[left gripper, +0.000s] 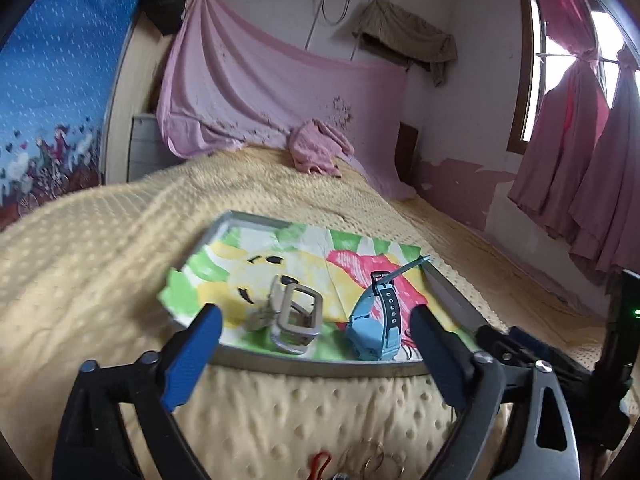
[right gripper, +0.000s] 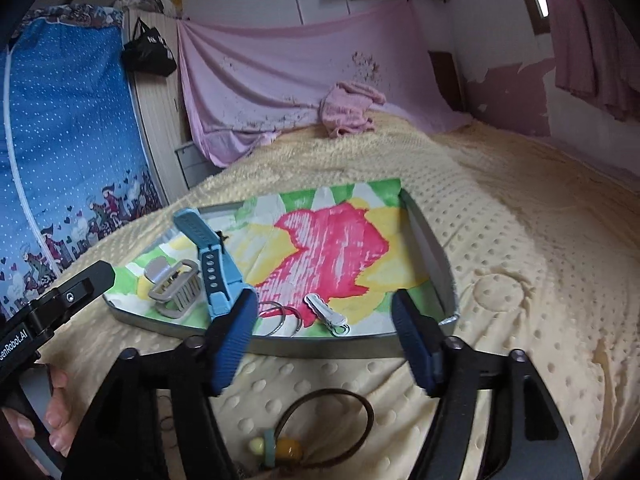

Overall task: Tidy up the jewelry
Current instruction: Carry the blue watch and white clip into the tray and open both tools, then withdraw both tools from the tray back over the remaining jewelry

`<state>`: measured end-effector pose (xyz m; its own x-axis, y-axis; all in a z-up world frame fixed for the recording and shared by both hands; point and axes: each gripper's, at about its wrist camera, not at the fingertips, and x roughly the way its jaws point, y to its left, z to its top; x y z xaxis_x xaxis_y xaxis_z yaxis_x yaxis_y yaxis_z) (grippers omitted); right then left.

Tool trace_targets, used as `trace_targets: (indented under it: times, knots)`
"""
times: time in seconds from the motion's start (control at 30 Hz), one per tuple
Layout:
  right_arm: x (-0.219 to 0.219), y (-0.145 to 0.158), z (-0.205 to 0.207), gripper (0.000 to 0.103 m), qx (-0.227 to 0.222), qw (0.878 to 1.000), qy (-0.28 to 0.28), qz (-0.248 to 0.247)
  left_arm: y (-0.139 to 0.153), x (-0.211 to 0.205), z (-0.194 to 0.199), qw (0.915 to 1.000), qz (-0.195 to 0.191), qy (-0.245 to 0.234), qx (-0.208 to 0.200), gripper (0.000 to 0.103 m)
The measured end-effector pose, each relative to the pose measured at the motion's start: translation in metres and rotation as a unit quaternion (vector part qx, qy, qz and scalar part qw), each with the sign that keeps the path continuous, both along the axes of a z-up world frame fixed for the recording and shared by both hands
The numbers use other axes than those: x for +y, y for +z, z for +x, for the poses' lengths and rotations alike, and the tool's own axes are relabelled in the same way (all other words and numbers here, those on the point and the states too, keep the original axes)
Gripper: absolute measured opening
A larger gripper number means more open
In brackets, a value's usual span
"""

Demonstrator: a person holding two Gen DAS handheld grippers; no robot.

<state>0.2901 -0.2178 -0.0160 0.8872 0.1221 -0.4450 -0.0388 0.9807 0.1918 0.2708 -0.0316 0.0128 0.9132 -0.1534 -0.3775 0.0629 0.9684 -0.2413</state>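
A shallow grey metal tray [right gripper: 430, 248] lined with a bright flower-painted paper sits on the yellow dotted blanket [right gripper: 520, 240], evidently the collecting spot. Inside it lie a light-blue strap watch [right gripper: 218, 268], a beige rectangular claw clip [right gripper: 176, 286], thin wire hoops [right gripper: 280, 316] and a white scalloped snap clip [right gripper: 326, 312]. Just outside its near rim waits a brown cord necklace with amber beads [right gripper: 332, 424]. Right gripper [right gripper: 324, 344] and left gripper [left gripper: 316, 354] both hover at that rim, jaws wide apart, holding nothing, probably readying for the next piece.
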Motion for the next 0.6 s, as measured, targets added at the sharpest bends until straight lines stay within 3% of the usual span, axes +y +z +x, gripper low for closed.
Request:
trace_targets:
  times: [0.03, 0.1, 0.33, 0.6]
  knots:
    - [0.001, 0.003, -0.007, 0.093, -0.013, 1.0, -0.004, -0.003, 0.001, 0.001, -0.005, 1.0, 0.004, 0.004, -0.006, 0.102]
    - [0.003, 0.009, -0.021, 0.098, -0.035, 0.999, -0.006, -0.009, 0.003, 0.003, -0.021, 0.9995, 0.015, 0.016, -0.024, 0.103]
    - [0.011, 0.03, -0.073, 0.102, -0.106, 0.994, -0.022, -0.031, 0.006, 0.016, -0.059, 0.9973, 0.028, 0.044, -0.052, 0.103]
    - [0.014, 0.046, -0.129, 0.102, -0.151, 0.987, -0.041, -0.046, 0.007, 0.026, -0.099, 0.9949, 0.039, 0.054, -0.076, 0.103]
